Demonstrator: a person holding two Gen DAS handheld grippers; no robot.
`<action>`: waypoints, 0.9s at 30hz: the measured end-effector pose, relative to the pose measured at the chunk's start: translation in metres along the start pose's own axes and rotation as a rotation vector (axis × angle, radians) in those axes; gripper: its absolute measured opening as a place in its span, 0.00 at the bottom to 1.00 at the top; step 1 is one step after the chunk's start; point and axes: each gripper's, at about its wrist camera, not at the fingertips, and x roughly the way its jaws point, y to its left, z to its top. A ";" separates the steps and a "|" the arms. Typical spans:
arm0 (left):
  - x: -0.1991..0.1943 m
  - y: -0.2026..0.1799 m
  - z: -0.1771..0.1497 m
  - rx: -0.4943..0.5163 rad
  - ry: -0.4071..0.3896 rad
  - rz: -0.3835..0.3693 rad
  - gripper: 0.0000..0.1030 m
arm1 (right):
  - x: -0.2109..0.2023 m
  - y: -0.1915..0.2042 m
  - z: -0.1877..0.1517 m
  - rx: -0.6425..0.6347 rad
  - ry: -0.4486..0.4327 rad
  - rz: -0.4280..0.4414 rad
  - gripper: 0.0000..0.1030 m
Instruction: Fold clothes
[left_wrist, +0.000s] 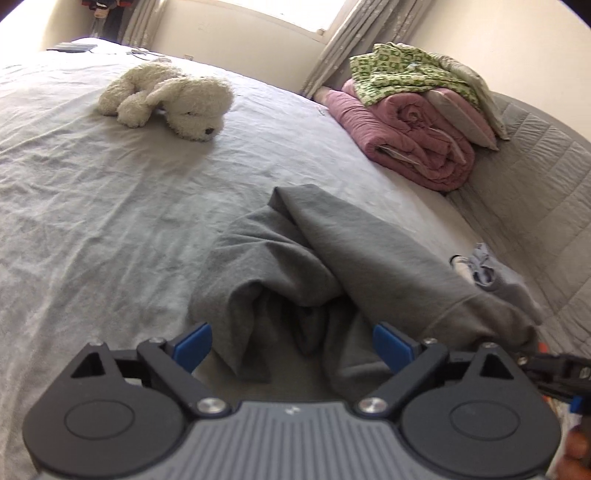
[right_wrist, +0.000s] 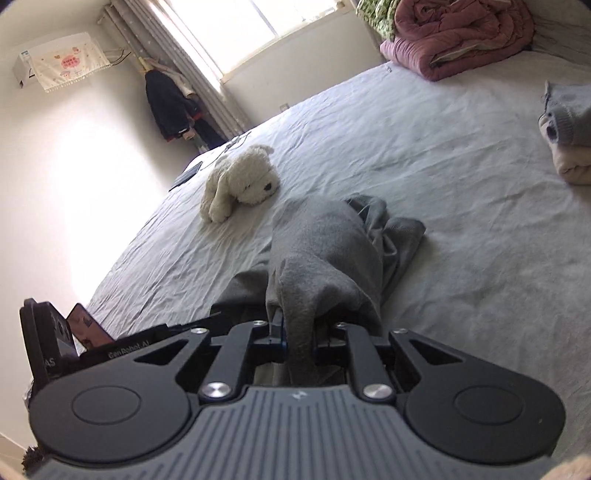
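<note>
Grey garment (right_wrist: 325, 251) pinched in right gripper (right_wrist: 301, 332), left gripper (left_wrist: 291, 345) spread just before it

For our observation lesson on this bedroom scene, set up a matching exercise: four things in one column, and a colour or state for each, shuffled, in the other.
Things
1. left gripper
2. right gripper
3. plush dog
4. rolled quilt

States
A. pink, under green patterned cloth
B. shut on the grey garment
C. open above the cloth
D. white, lying on the bed sheet

Pairs: 1-C, 2-B, 3-D, 4-A
</note>
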 end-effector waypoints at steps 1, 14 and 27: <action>-0.003 0.000 0.000 -0.004 0.005 -0.031 0.92 | 0.005 0.002 -0.004 0.002 0.026 0.016 0.13; 0.004 0.000 -0.003 -0.052 0.116 -0.153 0.86 | 0.045 0.040 -0.044 -0.084 0.227 0.143 0.14; 0.004 0.000 -0.004 -0.038 0.105 -0.075 0.06 | 0.045 0.041 -0.050 -0.091 0.254 0.186 0.24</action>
